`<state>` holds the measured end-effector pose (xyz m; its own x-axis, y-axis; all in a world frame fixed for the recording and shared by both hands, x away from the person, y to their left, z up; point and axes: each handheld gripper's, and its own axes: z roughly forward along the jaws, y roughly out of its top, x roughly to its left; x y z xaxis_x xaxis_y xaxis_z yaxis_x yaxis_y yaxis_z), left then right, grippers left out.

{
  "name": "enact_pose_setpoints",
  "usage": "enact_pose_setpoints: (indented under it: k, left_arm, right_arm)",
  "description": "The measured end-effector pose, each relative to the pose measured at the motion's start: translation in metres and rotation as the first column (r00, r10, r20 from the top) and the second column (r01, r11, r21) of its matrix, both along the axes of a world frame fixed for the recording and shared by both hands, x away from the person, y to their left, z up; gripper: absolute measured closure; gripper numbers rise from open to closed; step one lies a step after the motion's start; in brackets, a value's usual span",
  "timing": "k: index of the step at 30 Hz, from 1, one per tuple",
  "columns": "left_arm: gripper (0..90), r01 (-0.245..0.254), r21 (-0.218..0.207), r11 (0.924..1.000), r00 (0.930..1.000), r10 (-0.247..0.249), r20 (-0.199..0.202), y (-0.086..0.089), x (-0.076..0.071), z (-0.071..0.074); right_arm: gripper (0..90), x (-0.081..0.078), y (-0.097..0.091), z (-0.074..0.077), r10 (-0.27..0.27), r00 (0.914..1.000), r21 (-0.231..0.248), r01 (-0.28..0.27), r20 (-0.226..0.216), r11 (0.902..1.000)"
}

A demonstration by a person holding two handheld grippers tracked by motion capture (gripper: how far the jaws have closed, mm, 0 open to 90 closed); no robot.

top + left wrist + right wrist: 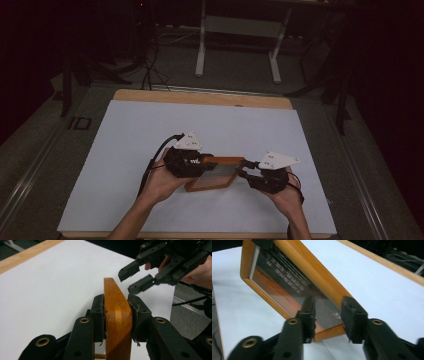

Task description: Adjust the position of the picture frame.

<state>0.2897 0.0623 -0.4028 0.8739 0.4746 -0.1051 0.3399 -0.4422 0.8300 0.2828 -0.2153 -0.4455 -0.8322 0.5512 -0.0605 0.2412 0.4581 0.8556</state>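
left gripper (117,315) clenched on frame (220,162) edge; right gripper (328,315) fingers released near corner.

High view: fixed overhead, facing forward and down across the white table (125,150). Left gripper view: close, along its jaws toward the table's far edge. Right gripper view: equally close, tilted. All three share the wooden frame (220,162) (117,320) (312,272).
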Motion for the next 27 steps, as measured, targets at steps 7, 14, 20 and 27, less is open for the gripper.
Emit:
enact_pose_setpoints:
  k: [7,14,20,27]
  left_arm:
    - [68.8,0.072,0.008,0.9973,0.9966,-0.073,0.04,-0.012,0.01,0.004]
    - [68.6,0.156,0.039,0.9871,0.9794,-0.159,0.124,-0.029,0.008,0.007]
    - [66.1,0.163,0.013,0.9866,0.9818,-0.163,0.097,-0.031,0.015,0.005]
    - [53.3,0.093,-0.067,0.9935,0.9932,-0.087,0.077,-0.023,0.018,0.0]
  right_arm:
    - [41.1,0.007,0.008,0.006,0.03,0.9992,0.0,-0.03,0.025,0.9996]
    - [29.9,0.013,0.021,0.006,0.082,0.9958,-0.005,-0.082,0.041,0.9966]
    - [44.9,0.011,0.021,0.006,0.114,0.9923,-0.04,-0.113,0.047,0.9928]
    - [62.8,0.01,0.013,0.009,0.157,0.9869,-0.026,-0.156,0.037,0.9875]
